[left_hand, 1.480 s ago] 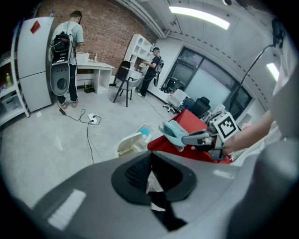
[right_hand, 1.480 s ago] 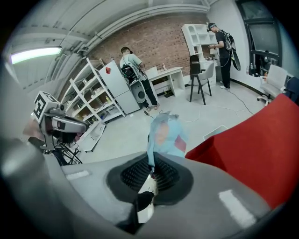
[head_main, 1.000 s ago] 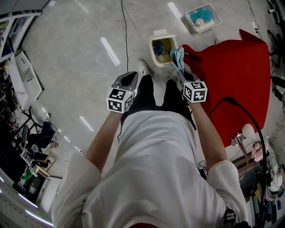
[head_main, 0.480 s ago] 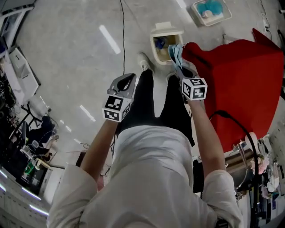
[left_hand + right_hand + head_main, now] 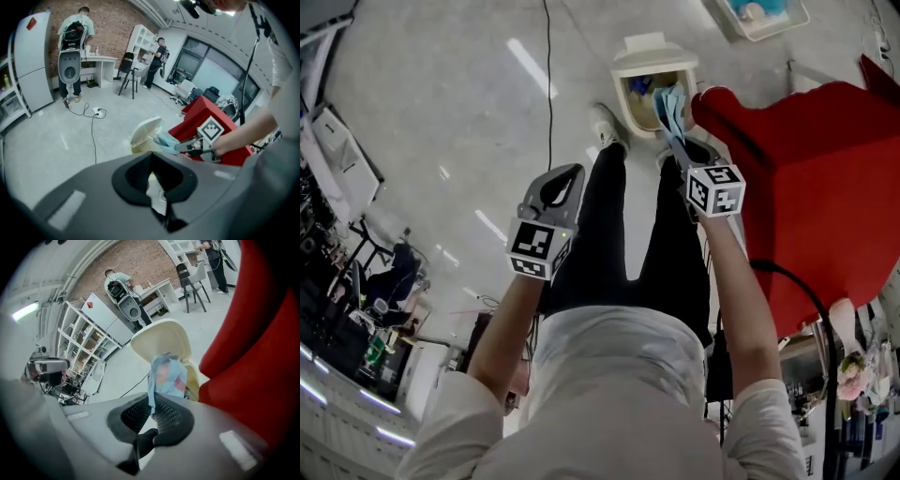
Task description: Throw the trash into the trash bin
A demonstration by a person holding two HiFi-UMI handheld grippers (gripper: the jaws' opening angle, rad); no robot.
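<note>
A cream trash bin [image 5: 649, 58] stands on the floor with its lid swung open; it also shows in the left gripper view [image 5: 146, 136] and in the right gripper view [image 5: 165, 341]. My right gripper [image 5: 673, 139] is shut on a crumpled light-blue piece of trash [image 5: 667, 105], which hangs over the bin's mouth. The same trash [image 5: 166, 375] rises from the right gripper [image 5: 152, 401] between its dark pads, and it also shows in the left gripper view [image 5: 167, 140]. My left gripper [image 5: 565, 174] hangs left of the legs, its jaws shut with nothing in them [image 5: 151, 157].
A red covered block [image 5: 825, 150] stands tight against the bin's right side. A white tray [image 5: 764, 14] lies beyond it. A black cable [image 5: 548, 84] runs over the floor left of the bin. The person's shoe [image 5: 606, 126] is just before the bin. Two people work at the far desks [image 5: 72, 42].
Both grippers have sunk lower. The right one has carried the blue trash from the bin's near right edge to over its open mouth. The bin now sits closer in view.
</note>
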